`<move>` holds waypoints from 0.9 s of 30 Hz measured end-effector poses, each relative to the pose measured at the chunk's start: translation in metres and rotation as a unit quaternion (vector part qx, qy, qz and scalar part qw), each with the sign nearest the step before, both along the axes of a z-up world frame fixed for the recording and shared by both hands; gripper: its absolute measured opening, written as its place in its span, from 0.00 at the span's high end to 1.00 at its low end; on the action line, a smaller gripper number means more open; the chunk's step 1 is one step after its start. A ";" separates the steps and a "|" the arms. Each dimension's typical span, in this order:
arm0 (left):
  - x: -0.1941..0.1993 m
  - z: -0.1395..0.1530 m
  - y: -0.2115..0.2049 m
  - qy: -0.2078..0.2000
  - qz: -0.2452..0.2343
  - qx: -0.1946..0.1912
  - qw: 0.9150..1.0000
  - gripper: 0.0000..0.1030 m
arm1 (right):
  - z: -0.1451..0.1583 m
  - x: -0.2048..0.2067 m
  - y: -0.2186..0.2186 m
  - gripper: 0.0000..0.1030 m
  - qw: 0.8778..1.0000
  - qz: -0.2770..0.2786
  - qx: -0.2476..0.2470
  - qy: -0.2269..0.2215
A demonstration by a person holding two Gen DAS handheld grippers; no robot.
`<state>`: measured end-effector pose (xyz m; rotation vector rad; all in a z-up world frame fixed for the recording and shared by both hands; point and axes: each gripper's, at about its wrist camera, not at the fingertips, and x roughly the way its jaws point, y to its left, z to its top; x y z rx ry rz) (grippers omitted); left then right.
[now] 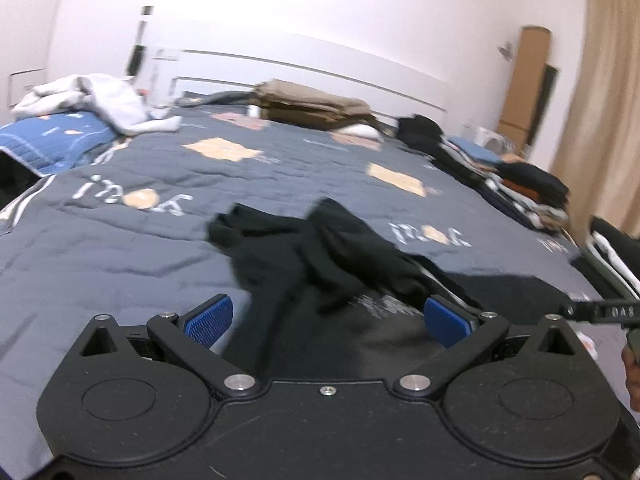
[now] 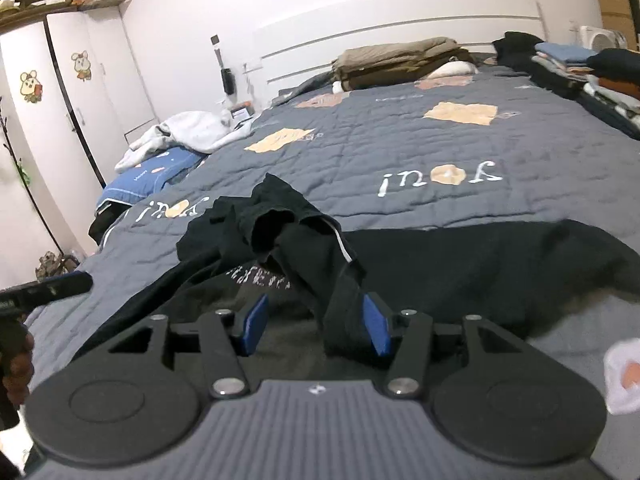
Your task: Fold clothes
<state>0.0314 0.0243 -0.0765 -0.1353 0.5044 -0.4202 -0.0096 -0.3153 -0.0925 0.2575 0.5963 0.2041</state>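
Observation:
A black T-shirt (image 1: 340,256) with white lettering lies crumpled on the grey quilt (image 1: 120,248) of a bed, its top bunched into a ridge. My left gripper (image 1: 328,320) stands wide open just above the shirt's near part, blue pads (image 1: 210,320) clear of cloth. In the right wrist view the same shirt (image 2: 280,232) spreads right across the quilt (image 2: 440,140). My right gripper (image 2: 316,326) is open; a raised strip of black cloth passes between its fingers and rests against the right pad (image 2: 376,328). Each gripper shows at the edge of the other's view.
A stack of folded clothes (image 1: 520,184) (image 2: 580,68) lines the bed's right side. A tan folded blanket (image 1: 312,100) (image 2: 400,60) lies by the headboard. A white crumpled garment (image 1: 92,100) (image 2: 188,128) sits on a blue quilt at the left. A wardrobe (image 2: 80,100) stands beyond.

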 end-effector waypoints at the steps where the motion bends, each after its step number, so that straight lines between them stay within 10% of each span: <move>1: 0.007 -0.001 0.005 -0.002 0.003 -0.004 1.000 0.02 | -0.002 0.005 0.000 0.49 1.000 0.001 0.005 -0.001; 9: 0.082 -0.020 0.027 0.040 0.001 0.004 0.999 0.65 | -0.021 0.005 -0.009 0.48 0.998 -0.007 0.067 -0.010; 25: 0.198 -0.070 0.014 0.147 0.039 -0.013 0.988 0.67 | -0.025 0.017 -0.007 0.48 0.993 0.022 0.116 0.000; 27: 0.192 -0.067 0.003 0.124 0.021 0.009 0.992 0.87 | -0.026 0.019 -0.004 0.48 0.993 0.025 0.116 0.002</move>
